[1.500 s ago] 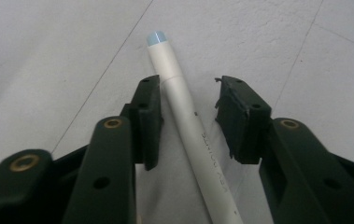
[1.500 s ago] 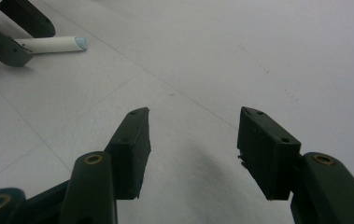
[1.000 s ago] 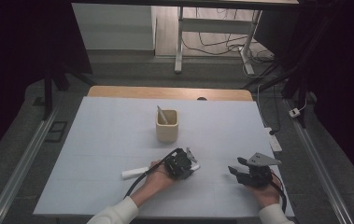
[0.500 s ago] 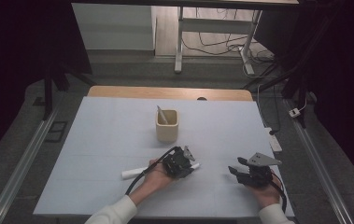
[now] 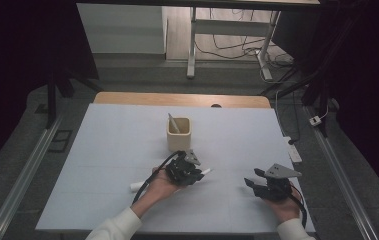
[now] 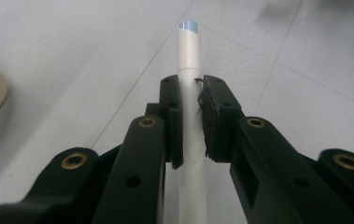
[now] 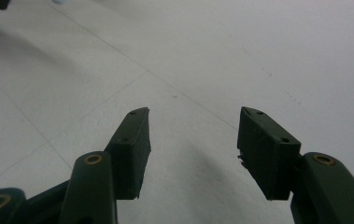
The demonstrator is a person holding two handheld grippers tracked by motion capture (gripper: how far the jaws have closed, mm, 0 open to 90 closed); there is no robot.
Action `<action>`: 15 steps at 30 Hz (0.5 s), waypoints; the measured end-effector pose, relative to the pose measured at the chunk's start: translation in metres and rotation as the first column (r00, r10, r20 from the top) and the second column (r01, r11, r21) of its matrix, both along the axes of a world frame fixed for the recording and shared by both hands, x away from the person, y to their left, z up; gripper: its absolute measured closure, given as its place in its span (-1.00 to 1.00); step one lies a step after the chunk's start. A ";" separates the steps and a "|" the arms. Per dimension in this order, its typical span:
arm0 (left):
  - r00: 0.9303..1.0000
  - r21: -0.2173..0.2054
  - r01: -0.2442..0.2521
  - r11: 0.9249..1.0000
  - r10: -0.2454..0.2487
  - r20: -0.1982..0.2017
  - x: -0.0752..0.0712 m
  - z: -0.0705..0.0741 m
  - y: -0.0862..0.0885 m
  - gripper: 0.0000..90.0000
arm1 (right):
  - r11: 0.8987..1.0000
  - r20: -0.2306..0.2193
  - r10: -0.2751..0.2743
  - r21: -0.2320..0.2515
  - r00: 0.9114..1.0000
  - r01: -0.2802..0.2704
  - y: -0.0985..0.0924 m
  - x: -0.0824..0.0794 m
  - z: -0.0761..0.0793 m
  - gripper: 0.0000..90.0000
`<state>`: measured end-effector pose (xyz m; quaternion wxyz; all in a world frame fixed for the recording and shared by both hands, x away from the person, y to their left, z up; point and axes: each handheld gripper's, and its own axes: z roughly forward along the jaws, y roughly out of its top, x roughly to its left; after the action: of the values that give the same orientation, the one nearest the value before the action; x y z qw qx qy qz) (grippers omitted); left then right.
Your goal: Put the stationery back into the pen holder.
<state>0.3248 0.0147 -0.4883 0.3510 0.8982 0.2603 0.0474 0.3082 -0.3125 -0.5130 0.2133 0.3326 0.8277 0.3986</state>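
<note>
Your left tongs [image 6: 191, 116]: clenched on white pen [image 6: 189, 51], above desk [image 5: 107, 150]. Your right tongs [image 7: 193, 140]: released, jaws wide apart, nothing between them.

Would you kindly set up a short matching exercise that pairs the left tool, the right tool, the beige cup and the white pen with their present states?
Things:
1. left tool
2. right tool
3. beige cup
4. white pen

States:
A. stands upright on the table with a stick inside
B. jaws apart, nothing between them
C. clamped between two black jaws
D. jaws closed on a slim white thing

Pairs: 1-D, 2-B, 3-A, 4-C
</note>
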 end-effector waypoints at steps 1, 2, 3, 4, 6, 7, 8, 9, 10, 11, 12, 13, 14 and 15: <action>1.000 -0.007 -0.003 1.000 0.003 0.002 0.000 0.001 0.001 0.74 | 1.000 0.000 0.001 0.000 1.000 -0.001 0.000 0.000 0.000 -0.03; 1.000 -0.013 -0.004 1.000 0.004 0.004 0.000 0.002 0.003 0.74 | 1.000 0.000 0.001 0.000 1.000 -0.001 0.000 0.000 0.000 -0.03; 1.000 -0.021 -0.005 1.000 0.005 0.005 0.000 0.003 0.004 0.74 | 1.000 0.003 0.003 -0.002 1.000 -0.003 0.000 0.000 0.000 -0.03; 1.000 -0.029 -0.008 1.000 0.008 0.006 0.000 0.004 0.005 0.74 | 1.000 0.003 0.005 0.000 1.000 -0.005 0.000 0.000 0.000 -0.03; 1.000 -0.037 -0.012 0.999 0.012 0.011 0.000 0.006 0.007 0.74 | 1.000 0.004 0.008 0.001 1.000 -0.008 0.000 0.000 0.000 -0.03; 1.000 -0.045 -0.013 0.999 0.014 0.015 0.000 0.007 0.009 0.74 | 1.000 0.004 0.010 0.003 1.000 -0.010 0.000 0.000 0.000 -0.03; 1.000 -0.051 -0.016 0.999 0.017 0.017 0.000 0.009 0.010 0.74 | 1.000 0.005 0.012 0.004 1.000 -0.012 0.000 -0.001 0.000 -0.03; 0.999 -0.058 -0.020 0.998 0.022 0.024 0.000 0.011 0.012 0.74 | 1.000 0.005 0.014 0.006 1.000 -0.014 0.000 -0.001 0.000 -0.03; 0.999 -0.068 -0.023 0.997 0.025 0.032 0.000 0.012 0.014 0.74 | 1.000 0.005 0.015 0.007 1.000 -0.015 0.000 -0.001 0.000 -0.03; 0.999 -0.078 -0.026 0.997 0.029 0.036 0.000 0.014 0.015 0.74 | 1.000 0.005 0.018 0.008 1.000 -0.018 0.001 -0.001 0.000 -0.03; 0.999 -0.083 -0.029 0.996 0.032 0.041 0.000 0.015 0.017 0.74 | 1.000 0.007 0.022 0.012 1.000 -0.022 0.001 -0.001 0.000 -0.03; 0.998 -0.090 -0.031 0.995 0.036 0.048 0.000 0.017 0.019 0.74 | 1.000 0.009 0.024 0.011 1.000 -0.024 0.001 -0.001 0.001 -0.03; 0.998 -0.100 -0.036 0.994 0.041 0.051 0.000 0.018 0.020 0.74 | 1.000 0.010 0.027 0.010 1.000 -0.027 0.001 -0.001 0.001 -0.04; 0.998 -0.105 -0.037 0.994 0.042 0.053 0.000 0.020 0.022 0.74 | 1.000 0.009 0.029 0.009 1.000 -0.029 0.002 -0.002 0.001 -0.04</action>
<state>0.3247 0.0366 -0.4686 0.4034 0.8717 0.2703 0.0655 0.3065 -0.3110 -0.5122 0.2098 0.3197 0.8296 0.4068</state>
